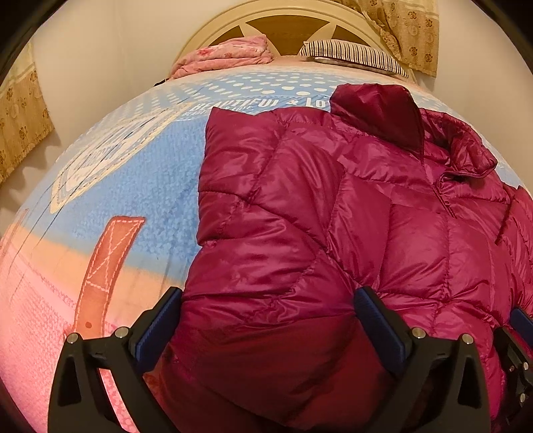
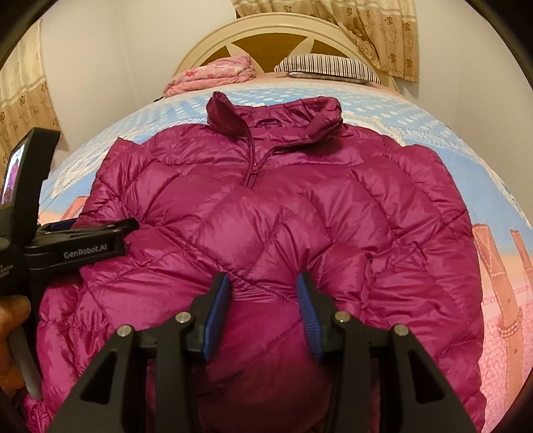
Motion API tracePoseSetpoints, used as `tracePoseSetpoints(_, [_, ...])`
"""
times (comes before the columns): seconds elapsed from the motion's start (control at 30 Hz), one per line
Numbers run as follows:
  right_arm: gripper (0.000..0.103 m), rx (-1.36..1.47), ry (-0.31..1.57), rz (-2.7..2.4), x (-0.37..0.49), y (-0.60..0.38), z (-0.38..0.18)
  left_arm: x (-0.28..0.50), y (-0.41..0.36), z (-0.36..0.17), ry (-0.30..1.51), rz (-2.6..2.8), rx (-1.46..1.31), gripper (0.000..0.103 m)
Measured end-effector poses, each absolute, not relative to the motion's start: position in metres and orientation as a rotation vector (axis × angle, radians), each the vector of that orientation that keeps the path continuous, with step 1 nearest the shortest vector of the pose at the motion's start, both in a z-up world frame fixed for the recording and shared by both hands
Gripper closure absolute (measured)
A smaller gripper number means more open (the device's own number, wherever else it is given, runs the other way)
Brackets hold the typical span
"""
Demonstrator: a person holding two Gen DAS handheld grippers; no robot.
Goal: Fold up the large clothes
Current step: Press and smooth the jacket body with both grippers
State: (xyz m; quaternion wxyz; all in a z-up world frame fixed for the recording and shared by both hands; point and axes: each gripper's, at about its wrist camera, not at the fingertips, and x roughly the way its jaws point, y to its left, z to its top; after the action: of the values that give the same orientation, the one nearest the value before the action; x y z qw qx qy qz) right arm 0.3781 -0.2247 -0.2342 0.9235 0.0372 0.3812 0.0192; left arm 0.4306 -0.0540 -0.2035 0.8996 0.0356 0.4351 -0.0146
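Observation:
A magenta quilted puffer jacket (image 2: 299,200) lies front up on the bed, zipped, with its collar (image 2: 276,116) toward the headboard. My right gripper (image 2: 263,278) sits low over the jacket's middle, its blue pads pinching a puffy fold of it. My left gripper (image 1: 266,293) stands wide open over the jacket's (image 1: 333,216) left side; fabric bulges between its fingers but the pads do not press it. That left gripper (image 2: 110,229) also shows from the side in the right wrist view, resting on the jacket. The right gripper's finger (image 1: 519,323) peeks in at the left wrist view's far right.
The bed has a blue, white and pink printed sheet (image 1: 133,186). A folded pink blanket (image 2: 213,73) and a striped pillow (image 2: 326,66) lie by the cream headboard (image 2: 266,30). Floral curtains (image 2: 383,30) hang behind. A person's hand (image 2: 13,333) holds the left gripper's handle.

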Motion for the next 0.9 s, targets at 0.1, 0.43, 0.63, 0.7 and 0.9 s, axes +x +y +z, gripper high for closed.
tracePoseSetpoints(0.1, [0.058, 0.076, 0.782, 0.039, 0.378, -0.2244, -0.2344, 0.4303, -0.0541, -0.2037, 0.901, -0.029, 0.075, 0.001])
tracePoseSetpoints(0.43, [0.058, 0.056, 0.781, 0.026, 0.3778, -0.2219, -0.2356, 0.4312, -0.0531, -0.2041, 0.903, -0.029, 0.076, 0.001])
tracePoseSetpoints(0.63, [0.058, 0.054, 0.781, 0.025, 0.3775, -0.2216, -0.2357, 0.4305, -0.0533, -0.2043, 0.903, -0.028, 0.077, 0.001])
tracePoseSetpoints(0.7, [0.058, 0.053, 0.78, 0.025, 0.3775, -0.2216, -0.2358, 0.4305, -0.0539, -0.2042, 0.903, -0.028, 0.077, 0.001])
tracePoseSetpoints(0.9, [0.058, 0.046, 0.781, 0.021, 0.378, -0.2212, -0.2358, 0.4308, -0.0538, -0.2044, 0.904, -0.026, 0.078, 0.001])
